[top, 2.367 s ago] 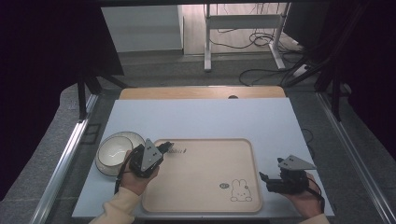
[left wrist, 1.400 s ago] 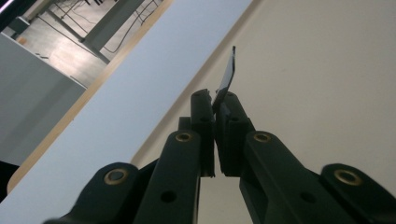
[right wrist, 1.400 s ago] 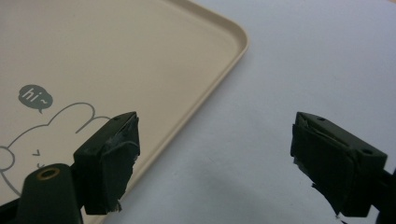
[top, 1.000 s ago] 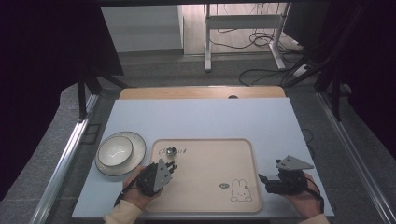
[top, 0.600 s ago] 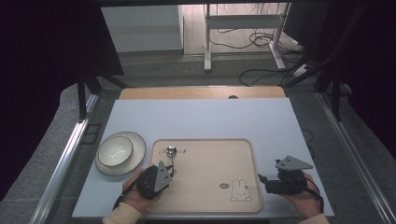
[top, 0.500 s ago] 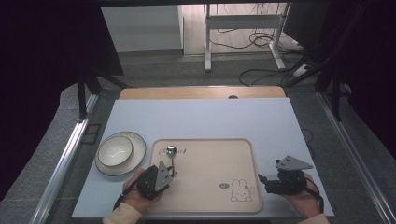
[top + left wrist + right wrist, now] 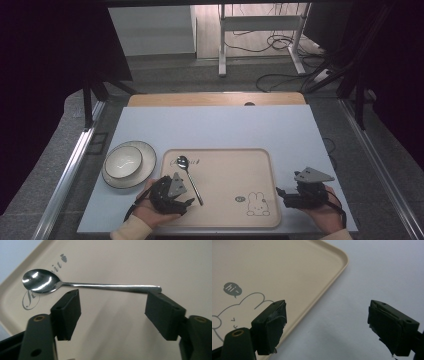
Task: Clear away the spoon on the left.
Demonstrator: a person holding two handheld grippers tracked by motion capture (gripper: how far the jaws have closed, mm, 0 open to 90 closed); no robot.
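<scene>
A metal spoon (image 7: 190, 177) lies on the beige tray (image 7: 235, 165) near its left side, bowl toward the far edge. My left gripper (image 7: 189, 199) sits at the tray's near left, beside the handle end. In the left gripper view the spoon (image 7: 100, 286) rests flat just beyond the pads (image 7: 165, 312). The left gripper (image 7: 113, 296) is open; its jaws have just been opening and nothing is between them. My right gripper (image 7: 281, 192) hovers open at the tray's right edge. In the right gripper view the right gripper (image 7: 328, 305) straddles the tray (image 7: 329, 277) rim and is empty.
A white bowl (image 7: 123, 161) sits on a white plate (image 7: 145, 170) left of the tray on the pale blue table (image 7: 225, 127). A rabbit drawing (image 7: 257, 205) marks the tray's near right corner. A wooden strip (image 7: 215, 99) borders the table's far edge.
The left gripper drew back from beside the bowl toward the near edge, then its jaws opened off the spoon handle. The spoon now lies free on the tray. The right hand stayed still.
</scene>
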